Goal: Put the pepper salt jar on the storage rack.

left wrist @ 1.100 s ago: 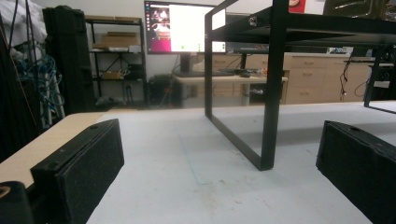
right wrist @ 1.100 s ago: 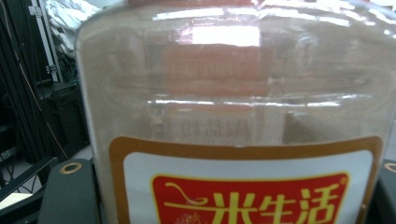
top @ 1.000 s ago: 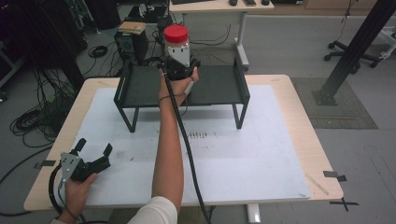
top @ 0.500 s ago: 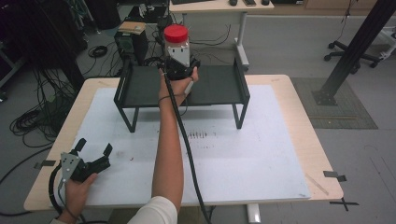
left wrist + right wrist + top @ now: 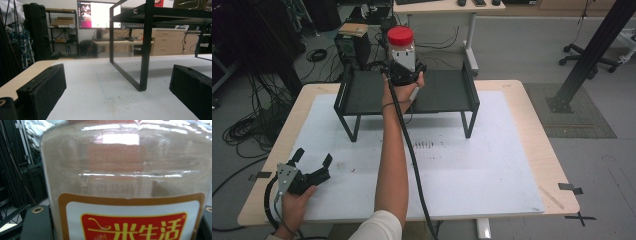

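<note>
Jar: upright, long axis vertical, red screw lid on top, label facing the right gripper camera. Sits at the far edge of the black shelf rack, roughly mid-width, above the rack's deck. Whether the base rests on the deck or hangs just over it: cannot tell.

Clear plastic body, round, smooth, glossy with window glare; looks empty or near-empty. Label white with orange-brown border, red panel, yellow Chinese characters. Seen close up in the right gripper view, jar wall to wall.

Right gripper jaws clamped on the jar, low on its body; black pad edges visible either side of the label at the bottom corners. Right hand wrapped round the gripper body, forearm stretched out across the table, cable trailing back along it.

Left gripper parked at the near left corner of the table, held in the left hand, jaws wide apart, nothing between them. Pads black, foam-like, blocky. In the left gripper view, looks level across the table at a rack leg.

Rack: black metal, flat deck, low side rails, thin square-section loop legs.

Table: light wood top, covered by a white mat, matte, scuffed, faint pencil marks and smudges.

Room: lab, grey floor, cable bundles at left, black frame post at right, second desk behind, monitor lit in the background, wooden cabinets.
</note>
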Demonstrator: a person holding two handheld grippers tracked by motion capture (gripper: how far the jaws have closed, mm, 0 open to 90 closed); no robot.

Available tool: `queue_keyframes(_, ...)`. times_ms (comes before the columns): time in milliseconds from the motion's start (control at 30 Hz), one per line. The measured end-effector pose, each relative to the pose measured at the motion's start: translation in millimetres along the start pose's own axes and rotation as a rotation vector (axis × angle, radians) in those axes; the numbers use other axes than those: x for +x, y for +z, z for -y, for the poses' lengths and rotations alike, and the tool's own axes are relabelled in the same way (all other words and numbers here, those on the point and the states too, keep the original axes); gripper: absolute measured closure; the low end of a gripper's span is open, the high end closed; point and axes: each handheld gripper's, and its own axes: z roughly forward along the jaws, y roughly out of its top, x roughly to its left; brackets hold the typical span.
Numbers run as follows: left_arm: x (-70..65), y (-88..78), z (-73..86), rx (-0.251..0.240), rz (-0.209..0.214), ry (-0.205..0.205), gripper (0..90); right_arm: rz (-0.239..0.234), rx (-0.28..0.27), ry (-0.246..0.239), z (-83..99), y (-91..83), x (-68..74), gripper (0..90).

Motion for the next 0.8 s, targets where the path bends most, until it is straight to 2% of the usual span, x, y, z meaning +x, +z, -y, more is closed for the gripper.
queue_keyframes(600, 0.0, -0.1, 0.0, 0.000, 0.000, 0.000, 1.2, -0.001, -0.004, -0.002, 0.4, -0.3, 0.1, 23.5)
queue_keyframes(733, 0.0, -0.1, 0.0, -0.001, 0.000, 0.000, 1.2, -0.005, -0.009, 0.002, 0.7, 0.0, 1.0, 19.5)
queue_keyframes(800, 0.1, -0.2, 0.0, 0.000, 0.000, -0.001, 1.2, -0.002, -0.005, -0.012, 1.0, 0.3, 2.6, 17.5)
